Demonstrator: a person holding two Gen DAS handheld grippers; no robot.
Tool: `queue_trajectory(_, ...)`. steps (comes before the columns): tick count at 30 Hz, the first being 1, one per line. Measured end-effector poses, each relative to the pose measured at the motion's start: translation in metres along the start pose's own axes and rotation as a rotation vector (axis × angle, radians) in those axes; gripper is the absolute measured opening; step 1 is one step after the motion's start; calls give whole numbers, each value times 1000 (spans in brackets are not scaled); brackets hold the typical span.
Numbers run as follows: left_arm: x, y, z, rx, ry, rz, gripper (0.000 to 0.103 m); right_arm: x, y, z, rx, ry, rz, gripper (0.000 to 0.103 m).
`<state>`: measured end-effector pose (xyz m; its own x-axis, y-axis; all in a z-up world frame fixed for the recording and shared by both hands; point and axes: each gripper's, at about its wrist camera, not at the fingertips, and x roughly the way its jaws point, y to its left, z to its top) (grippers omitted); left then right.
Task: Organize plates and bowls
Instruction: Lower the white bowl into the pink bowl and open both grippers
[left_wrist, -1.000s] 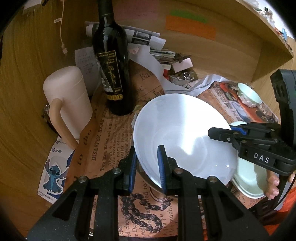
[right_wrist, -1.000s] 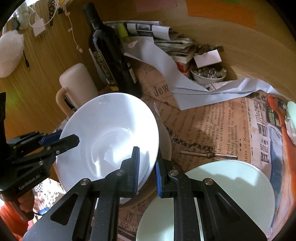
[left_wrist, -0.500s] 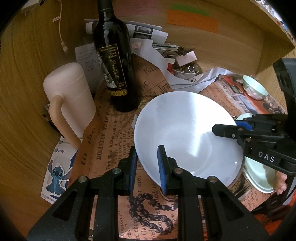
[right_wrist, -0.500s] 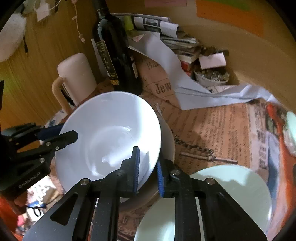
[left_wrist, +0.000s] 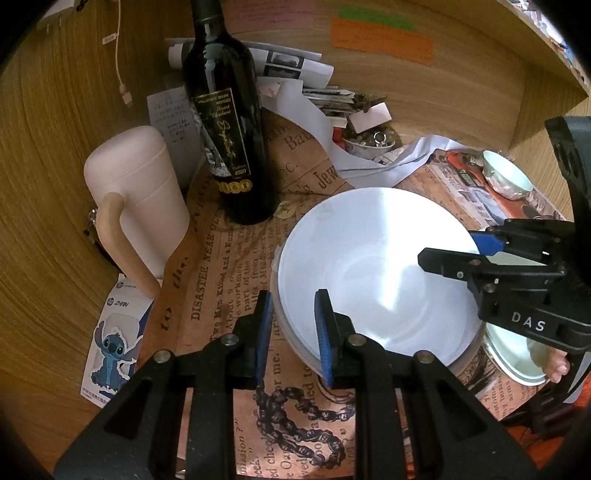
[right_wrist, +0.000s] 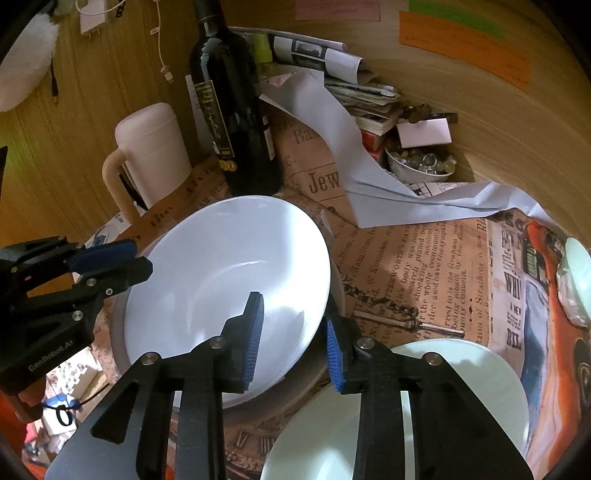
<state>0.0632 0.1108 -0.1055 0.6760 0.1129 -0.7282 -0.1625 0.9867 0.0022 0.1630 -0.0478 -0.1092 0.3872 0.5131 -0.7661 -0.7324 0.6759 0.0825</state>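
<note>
White bowl (left_wrist: 376, 273) fills the frame's centre, glossy, nested in a larger dish on newsprint. My left gripper (left_wrist: 293, 332) pinches its near rim; my right gripper (right_wrist: 291, 339) has just been opening, pads straddling the rim, apart from it. Beyond, "DISASTER NEAR" print; upper left, a wine bottle (left_wrist: 229, 133) marked "2020".

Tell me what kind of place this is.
Probably a cluttered desk nook at home, not a kitchen. Wood panelling wraps it, sticky notes hang on the wall, and a paper pile sits behind a wine bottle and bowl on a newsprint-pattern cover.
</note>
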Motion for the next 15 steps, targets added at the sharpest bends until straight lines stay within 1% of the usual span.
queue_trajectory(1, -2, -1, 1, 2, -6, 0, 24, -2, -1, 0, 0, -6, 1, 32)
queue_trajectory(2, -4, -1, 3, 2, -13, -3, 24, -5, -1, 1, 0, -20, 0, 41)
queue_trajectory(3, -7, -2, 5, 3, -20, -5, 26, -10, -2, 2, 3, -42, -9, 46)
queue_trajectory(4, -9, -3, 7, 4, -28, -6, 30, -15, -4, 3, 4, -69, -16, 56)
queue_trajectory(5, -12, -4, 10, 4, -41, -7, 33, -20, -5, 4, 1, -96, -24, 62)
queue_trajectory(7, -17, -5, 15, -2, -62, -12, 51, -31, -8, 6, -9, -129, -44, 63)
queue_trajectory(9, -22, -7, 21, -5, -84, -19, 56, -38, -15, 8, -5, -148, -57, 63)
queue_trajectory(10, -24, -9, 24, -5, -90, -21, 61, -41, -20, 8, 3, -156, -64, 63)
queue_trajectory(12, -27, -12, 31, -9, -104, -35, 67, -48, -33, 9, 28, -171, -77, 63)
queue_trajectory(15, -30, -19, 43, -8, -121, -52, 67, -60, -57, 8, 75, -197, -105, 71)
